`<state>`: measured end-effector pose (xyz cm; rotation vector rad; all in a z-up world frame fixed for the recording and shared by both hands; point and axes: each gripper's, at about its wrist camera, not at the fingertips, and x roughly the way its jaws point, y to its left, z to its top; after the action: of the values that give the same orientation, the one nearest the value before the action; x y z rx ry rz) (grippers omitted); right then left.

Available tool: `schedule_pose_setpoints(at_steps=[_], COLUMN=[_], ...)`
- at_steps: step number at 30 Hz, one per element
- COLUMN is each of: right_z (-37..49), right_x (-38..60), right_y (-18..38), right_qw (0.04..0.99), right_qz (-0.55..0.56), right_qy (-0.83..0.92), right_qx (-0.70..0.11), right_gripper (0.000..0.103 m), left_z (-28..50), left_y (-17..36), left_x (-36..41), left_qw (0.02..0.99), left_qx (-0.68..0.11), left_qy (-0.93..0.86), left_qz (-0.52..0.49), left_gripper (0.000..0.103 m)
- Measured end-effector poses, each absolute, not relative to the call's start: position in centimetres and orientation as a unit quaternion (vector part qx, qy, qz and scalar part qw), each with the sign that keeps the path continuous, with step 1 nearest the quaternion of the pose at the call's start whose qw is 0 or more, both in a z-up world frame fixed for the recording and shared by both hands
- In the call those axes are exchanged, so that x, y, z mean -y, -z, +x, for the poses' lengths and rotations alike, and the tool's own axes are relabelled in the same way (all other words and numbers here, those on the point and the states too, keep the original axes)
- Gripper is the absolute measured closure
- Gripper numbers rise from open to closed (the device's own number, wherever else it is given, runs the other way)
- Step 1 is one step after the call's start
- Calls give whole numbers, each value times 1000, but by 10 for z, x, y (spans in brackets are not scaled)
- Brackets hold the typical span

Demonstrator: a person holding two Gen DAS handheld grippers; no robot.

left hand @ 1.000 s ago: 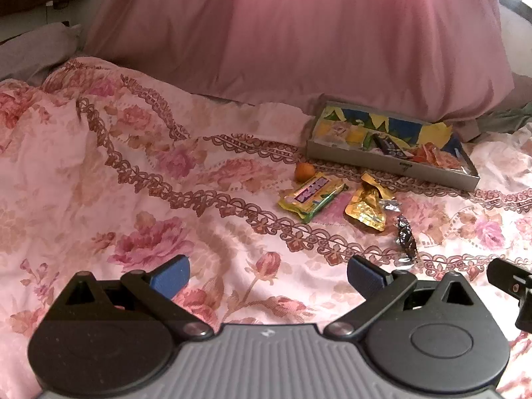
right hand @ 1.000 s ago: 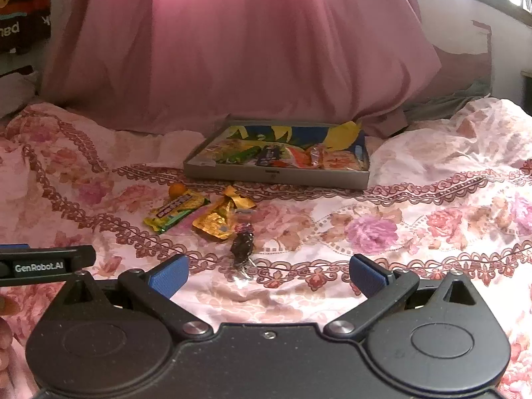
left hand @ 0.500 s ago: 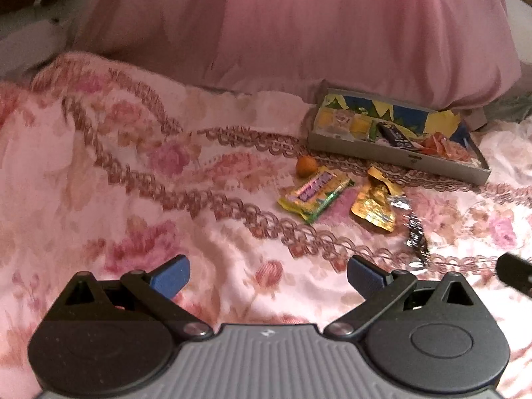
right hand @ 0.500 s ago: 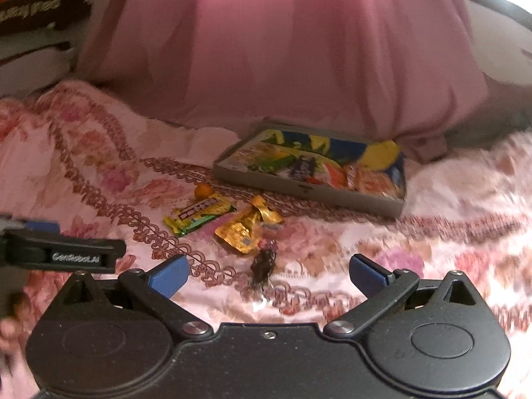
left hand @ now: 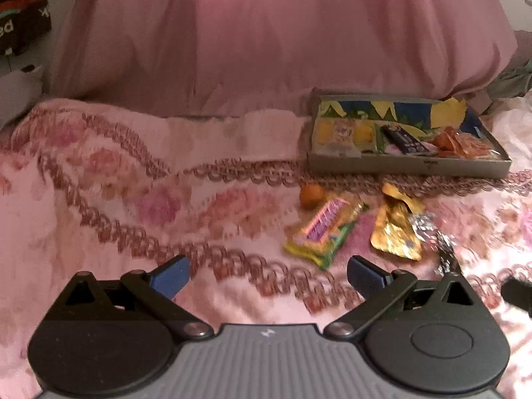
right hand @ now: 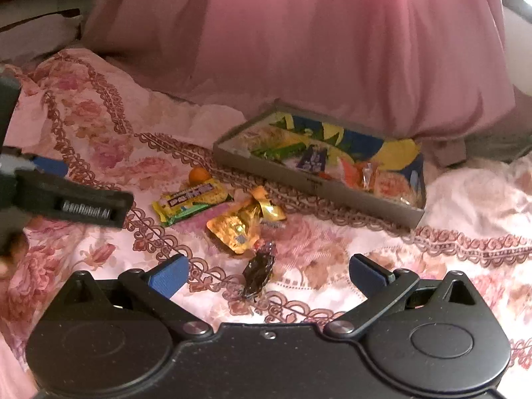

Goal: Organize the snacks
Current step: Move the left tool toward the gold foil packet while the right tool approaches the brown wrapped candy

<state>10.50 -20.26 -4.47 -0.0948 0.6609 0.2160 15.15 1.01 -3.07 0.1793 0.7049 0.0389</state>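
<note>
Seen from the left wrist, the left gripper (left hand: 267, 274) hangs over the flowered bedspread (left hand: 99, 199) with its blue fingers spread wide and nothing between them. Ahead and to the right lie the loose snacks: a yellow-green candy bar (left hand: 324, 229) whose long axis runs from near-left to far-right, a small orange ball (left hand: 311, 195) touching its far end, a gold wrapper (left hand: 395, 229) just to its right, lying roughly near-to-far, and a silver-and-dark wrapped sweet (left hand: 439, 242) beside that. Beyond them sits a shallow grey box (left hand: 405, 166), its long side across the view, holding yellow packets at the left, a dark bar in the middle and orange packets at the right. A pink curtain (left hand: 266, 33) hangs behind.

From the right wrist, the right gripper (right hand: 267, 274) is likewise wide open and empty. The dark wrapped sweet (right hand: 258, 271) lies between its fingers' line, near them, pointing near-to-far. The gold wrapper (right hand: 241, 226) lies just past it, the candy bar (right hand: 192, 202) further left, its length nearly across the view, with the orange ball (right hand: 199, 175) behind. The box (right hand: 299, 179) runs diagonally, far-left to near-right, with green, purple and orange packets inside. The left gripper's side shows blurred at the left edge.
</note>
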Motion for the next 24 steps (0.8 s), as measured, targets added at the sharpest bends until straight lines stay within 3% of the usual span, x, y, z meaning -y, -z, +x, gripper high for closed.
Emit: schedule_pose_setpoints(at_steps=[5,14,24], right_z=[108,123,147], right_x=[200,199,198], right_y=[49,65,94], right_qw=[937,938,932], right_qz=[-66,-81,-70], right_qy=[-104,-111,-115], right_qx=[-326,-319,-336], right_gripper=[1,1,1], left_z=[164,183,213], left_y=[29,36,62], left_x=[-20,-14,-25], left_qw=[936,938,917], left_qx=[-349,-338,-391], left_qy=[-12,32,69], left_qz=[44,68,21], left_gripper=[0,0,0])
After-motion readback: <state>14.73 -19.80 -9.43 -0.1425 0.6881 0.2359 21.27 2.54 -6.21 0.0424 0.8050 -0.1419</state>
